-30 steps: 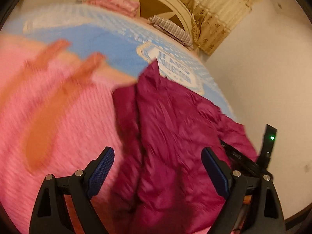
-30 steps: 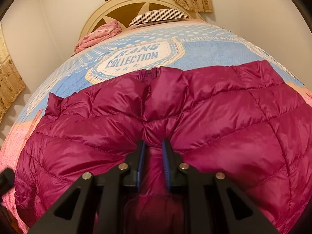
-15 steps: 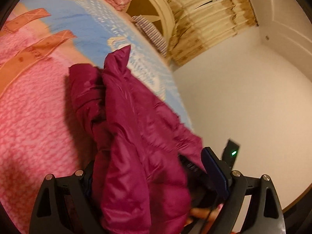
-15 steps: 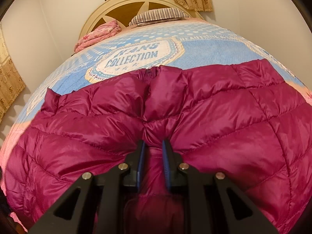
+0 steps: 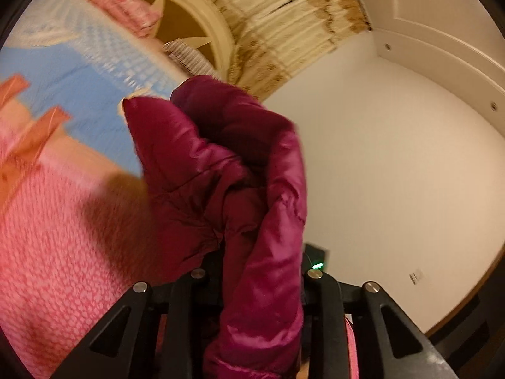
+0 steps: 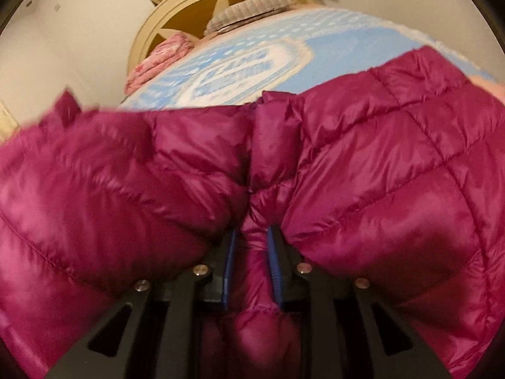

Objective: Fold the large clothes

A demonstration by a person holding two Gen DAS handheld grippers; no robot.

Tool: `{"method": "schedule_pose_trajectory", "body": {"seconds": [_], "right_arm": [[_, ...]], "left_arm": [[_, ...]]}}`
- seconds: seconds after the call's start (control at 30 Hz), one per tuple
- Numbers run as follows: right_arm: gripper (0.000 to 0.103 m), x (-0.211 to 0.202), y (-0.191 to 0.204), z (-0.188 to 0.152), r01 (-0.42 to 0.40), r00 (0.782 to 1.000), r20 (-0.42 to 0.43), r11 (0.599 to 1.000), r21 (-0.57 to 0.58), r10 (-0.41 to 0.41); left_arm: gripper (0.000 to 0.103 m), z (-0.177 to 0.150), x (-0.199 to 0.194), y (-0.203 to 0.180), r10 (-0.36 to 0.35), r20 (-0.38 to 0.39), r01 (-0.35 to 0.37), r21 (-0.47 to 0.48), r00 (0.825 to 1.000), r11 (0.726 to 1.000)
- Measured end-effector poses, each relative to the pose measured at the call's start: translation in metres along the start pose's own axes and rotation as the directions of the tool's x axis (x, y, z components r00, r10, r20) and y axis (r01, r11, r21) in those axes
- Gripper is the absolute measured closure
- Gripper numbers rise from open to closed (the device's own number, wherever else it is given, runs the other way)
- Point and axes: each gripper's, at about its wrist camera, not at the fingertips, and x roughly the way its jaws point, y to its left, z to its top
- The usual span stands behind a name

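A magenta quilted puffer jacket [image 6: 363, 164] lies spread on the bed and fills most of the right wrist view. My right gripper [image 6: 251, 252] is shut on a pinched fold at its near edge, blue pads [image 6: 274, 262] pressing the fabric. In the left wrist view the jacket [image 5: 221, 170] is bunched and lifted above the bed. My left gripper [image 5: 252, 271] is shut on that bunch; its fingertips are hidden under the fabric.
The bed carries a blue and pink blanket [image 5: 63, 208] with a printed logo [image 6: 240, 72]. A cream round headboard [image 6: 189, 9], a striped pillow [image 6: 249, 12] and folded pink cloth [image 6: 157, 63] are at the far end. A wall [image 5: 394, 173] and curtain [image 5: 277, 31] stand to the right.
My left gripper was open a second ago; it has closed on the jacket's edge and lifted it off the bed. The right gripper keeps its hold and has tilted, lifting slightly.
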Motion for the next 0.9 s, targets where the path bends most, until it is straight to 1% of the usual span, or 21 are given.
{"method": "schedule_pose_trajectory", "body": {"seconds": [0.03, 0.07, 0.1, 0.17, 0.2, 0.23, 0.27, 0.3, 0.33, 0.4, 0.43, 0.47, 0.53, 0.57, 0.6, 0.63, 0.67, 0.77, 0.9], "right_arm": [[0.077, 0.006, 0.012, -0.007, -0.066, 0.998, -0.020, 0.997, 0.029, 0.067], [0.077, 0.012, 0.023, -0.014, -0.138, 0.989, -0.040, 0.989, 0.061, 0.141], [0.077, 0.017, 0.031, -0.018, -0.190, 0.979, -0.055, 0.978, 0.086, 0.195], [0.079, 0.028, 0.049, -0.027, -0.284, 0.952, -0.082, 0.950, 0.127, 0.295], [0.080, 0.033, 0.058, -0.029, -0.309, 0.942, -0.098, 0.943, 0.127, 0.322], [0.082, 0.037, 0.064, -0.030, -0.307, 0.940, -0.120, 0.945, 0.110, 0.319], [0.082, 0.036, 0.067, -0.028, -0.292, 0.943, -0.137, 0.953, 0.085, 0.302], [0.082, 0.034, 0.065, -0.026, -0.295, 0.941, -0.148, 0.952, 0.078, 0.304], [0.083, 0.030, 0.061, -0.023, -0.307, 0.935, -0.156, 0.948, 0.088, 0.317], [0.083, 0.016, 0.046, -0.016, -0.327, 0.927, -0.155, 0.939, 0.108, 0.341], [0.083, 0.005, 0.036, -0.012, -0.322, 0.931, -0.145, 0.941, 0.103, 0.335], [0.082, -0.009, 0.026, -0.007, -0.305, 0.941, -0.127, 0.948, 0.088, 0.315], [0.082, -0.034, 0.006, 0.001, -0.287, 0.953, -0.081, 0.956, 0.068, 0.292], [0.077, -0.050, -0.007, 0.006, -0.278, 0.958, -0.053, 0.958, 0.066, 0.281], [0.075, -0.066, -0.021, 0.010, -0.260, 0.965, -0.025, 0.963, 0.064, 0.262], [0.069, -0.076, -0.030, 0.013, -0.242, 0.970, -0.009, 0.968, 0.060, 0.243], [0.066, -0.088, -0.041, 0.016, -0.214, 0.977, 0.009, 0.975, 0.053, 0.214], [0.066, -0.117, -0.067, 0.019, -0.147, 0.988, 0.055, 0.989, 0.028, 0.145], [0.065, -0.137, -0.081, 0.015, -0.068, 0.994, 0.084, 0.998, -0.019, 0.069]], "left_arm": [[0.076, 0.004, -0.008, -0.007, 0.000, 0.003, 0.000, 0.028, 1.000, 1.000], [0.076, 0.007, -0.012, -0.011, 0.004, 0.004, -0.004, 0.051, 1.000, 0.999], [0.076, 0.009, -0.020, -0.017, 0.016, 0.003, -0.016, 0.079, 1.000, 0.997], [0.076, 0.012, -0.028, -0.024, 0.056, -0.008, -0.054, 0.127, 0.998, 0.990], [0.076, 0.012, -0.031, -0.026, 0.083, -0.015, -0.079, 0.153, 0.996, 0.985], [0.076, 0.012, -0.033, -0.028, 0.122, -0.021, -0.116, 0.186, 0.992, 0.976], [0.076, 0.011, -0.033, -0.029, 0.140, -0.027, -0.132, 0.203, 0.990, 0.970], [0.076, 0.011, -0.033, -0.028, 0.136, -0.034, -0.126, 0.211, 0.990, 0.969], [0.076, 0.010, -0.032, -0.027, 0.117, -0.041, -0.106, 0.206, 0.992, 0.973], [0.076, 0.006, -0.026, -0.029, 0.099, -0.056, -0.085, 0.209, 0.994, 0.974], [0.076, 0.002, -0.024, -0.031, 0.102, -0.064, -0.086, 0.219, 0.993, 0.972], [0.076, -0.003, -0.017, -0.035, 0.110, -0.079, -0.088, 0.239, 0.991, 0.967], [0.076, -0.014, -0.005, -0.043, 0.129, -0.108, -0.094, 0.281, 0.986, 0.955], [0.076, -0.022, 0.003, -0.048, 0.148, -0.124, -0.103, 0.309, 0.981, 0.945], [0.076, -0.030, 0.011, -0.052, 0.170, -0.141, -0.114, 0.337, 0.975, 0.934], [0.076, -0.037, 0.017, -0.055, 0.184, -0.156, -0.119, 0.356, 0.970, 0.927], [0.076, -0.046, 0.027, -0.058, 0.201, -0.174, -0.122, 0.382, 0.964, 0.916], [0.076, -0.071, 0.048, -0.063, 0.249, -0.218, -0.130, 0.447, 0.944, 0.885], [0.076, -0.104, 0.070, -0.063, 0.294, -0.271, -0.125, 0.504, 0.917, 0.855]]}}
